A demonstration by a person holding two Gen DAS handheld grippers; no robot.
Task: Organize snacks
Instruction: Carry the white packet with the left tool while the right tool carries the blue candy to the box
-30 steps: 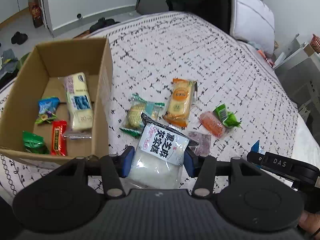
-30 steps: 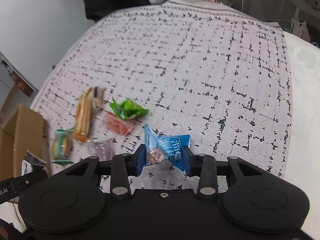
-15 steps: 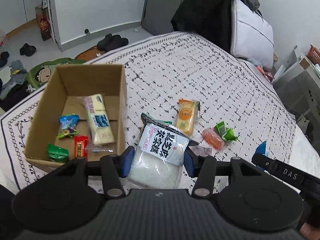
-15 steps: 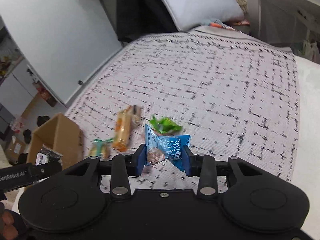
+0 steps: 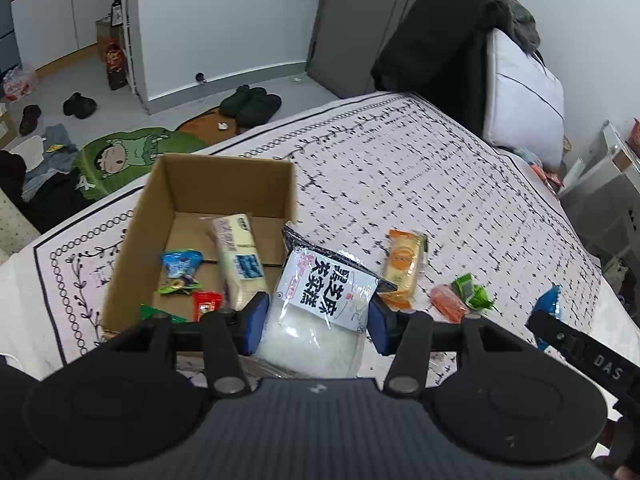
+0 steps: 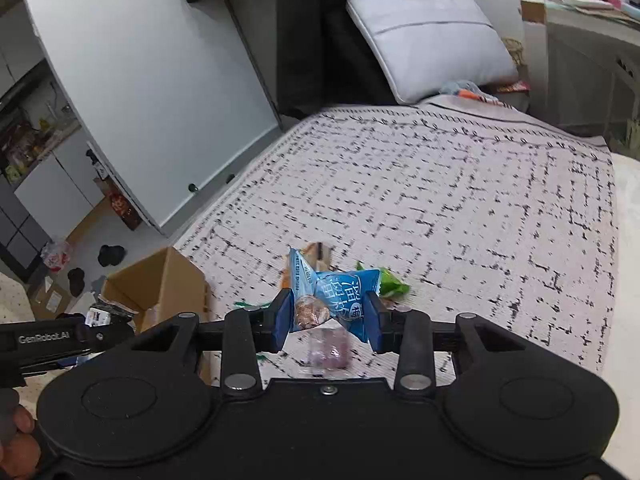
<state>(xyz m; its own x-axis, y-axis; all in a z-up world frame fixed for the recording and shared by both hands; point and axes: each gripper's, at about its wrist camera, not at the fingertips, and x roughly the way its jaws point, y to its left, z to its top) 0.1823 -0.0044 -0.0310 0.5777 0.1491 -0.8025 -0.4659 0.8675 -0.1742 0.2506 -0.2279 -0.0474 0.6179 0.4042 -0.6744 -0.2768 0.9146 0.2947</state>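
A white rice-cake packet (image 5: 320, 312) is clamped between the fingers of the left gripper (image 5: 316, 322) and held above the bed (image 5: 440, 200), just beside the near right corner of the open cardboard box (image 5: 168, 200), in which a long cream packet (image 5: 240, 256), a blue candy (image 5: 180, 264) and a red wrapper (image 5: 206, 304) are seen. A blue candy packet (image 6: 336, 296) is pinched between the fingers of the right gripper (image 6: 328, 320), raised over the patterned cover. An orange packet (image 5: 402, 264), an orange-red candy (image 5: 448, 306) and a green wrapper (image 5: 472, 294) are left lying on the bed, right of the box.
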